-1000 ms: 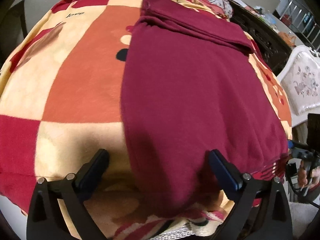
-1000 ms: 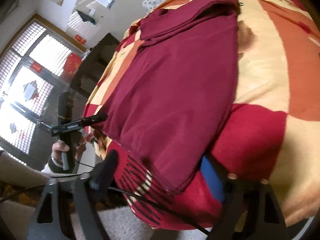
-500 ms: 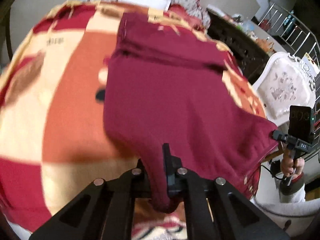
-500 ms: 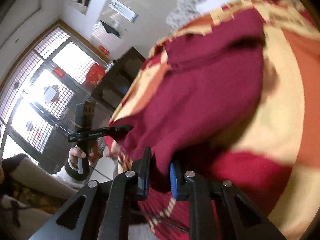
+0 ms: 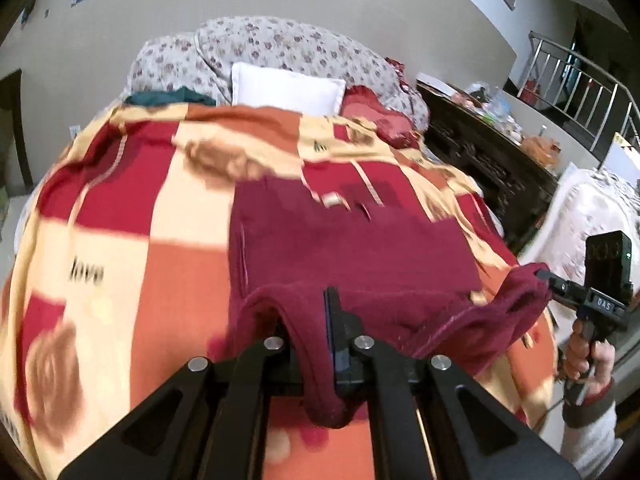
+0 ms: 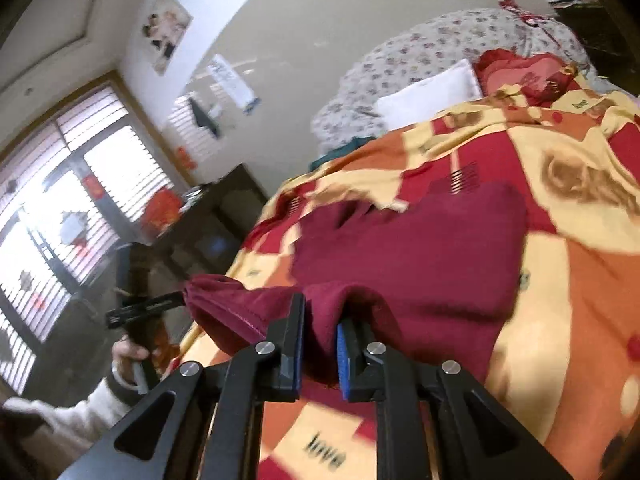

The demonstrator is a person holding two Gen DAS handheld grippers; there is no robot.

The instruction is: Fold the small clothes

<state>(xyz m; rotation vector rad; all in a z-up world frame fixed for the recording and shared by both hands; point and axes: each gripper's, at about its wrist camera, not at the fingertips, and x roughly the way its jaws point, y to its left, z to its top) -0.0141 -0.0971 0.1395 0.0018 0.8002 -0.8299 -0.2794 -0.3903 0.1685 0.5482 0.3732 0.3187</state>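
Work surface is a bed covered by a checked blanket [image 5: 120, 280] in red, orange and cream, the word "love" printed on it; room wall and window beyond. Nearest the lens in the left wrist view, at 6 o'clock, the left gripper [image 5: 310, 332] has its jaws drawn close together on a bunched fold of the maroon garment [image 5: 352, 248], with cloth hanging through below the fingers. The right wrist view shows the same at 6 o'clock: the right gripper [image 6: 320, 336] is pinched nearly closed on another part of the hem, blue pad visible on its right finger. Each tool shows in the other's camera, at 3 o'clock in the left view and 9 o'clock in the right, so the two grips sit at opposite corners of the near edge. Judgement: holding both corners keeps the hem taut and level, so the near half can be carried over the far half as one flat panel. The lifted edge sags between the grips; the garment's remaining part lies flat on the blanket toward 12 o'clock. Frames are motion-blurred, so seam detail is uncertain. Further out, a white pillow [image 5: 288, 90] and a floral quilt [image 5: 280, 48] sit at the head of the bed, with a dark wooden cabinet [image 5: 480, 152] at 2 o'clock.
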